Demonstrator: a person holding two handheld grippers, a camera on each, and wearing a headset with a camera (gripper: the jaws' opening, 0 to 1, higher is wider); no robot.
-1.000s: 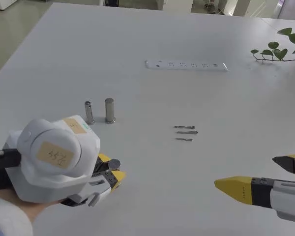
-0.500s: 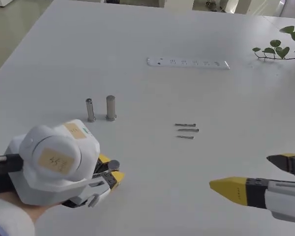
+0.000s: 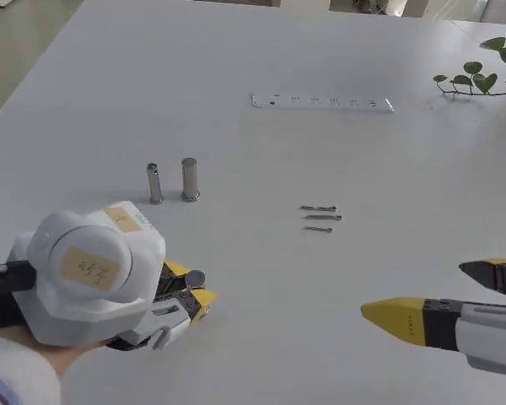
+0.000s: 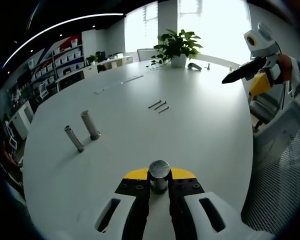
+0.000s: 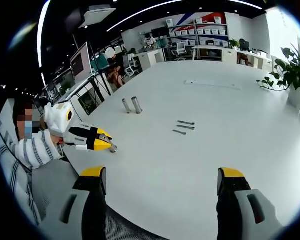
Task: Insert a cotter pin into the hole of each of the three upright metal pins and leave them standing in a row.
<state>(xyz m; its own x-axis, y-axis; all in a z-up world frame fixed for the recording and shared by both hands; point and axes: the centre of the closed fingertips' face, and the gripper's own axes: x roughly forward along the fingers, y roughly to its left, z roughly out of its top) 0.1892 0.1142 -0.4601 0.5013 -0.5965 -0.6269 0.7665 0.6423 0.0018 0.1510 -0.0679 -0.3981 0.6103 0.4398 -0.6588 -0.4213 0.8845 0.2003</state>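
Note:
Two metal pins stand upright on the white table: a thin one (image 3: 154, 183) (image 4: 74, 138) and a thicker one (image 3: 190, 179) (image 4: 90, 125) (image 5: 137, 105) beside it. A third metal pin (image 3: 195, 279) (image 4: 159, 175) (image 5: 111, 146) is clamped between the jaws of my left gripper (image 3: 185, 291) (image 4: 159, 186), low over the near left of the table. Three cotter pins (image 3: 320, 218) (image 4: 159, 105) (image 5: 183, 126) lie side by side mid-table. My right gripper (image 3: 443, 295) (image 5: 160, 187) is open at the near right, holding nothing.
A white power strip (image 3: 322, 103) lies farther back on the table. A green plant (image 3: 489, 72) sits at the far right edge. Open tabletop separates the grippers from the cotter pins.
The head camera has tilted a little, so everything sits slightly higher in the picture. Both grippers keep roughly their places; the left still holds its pin.

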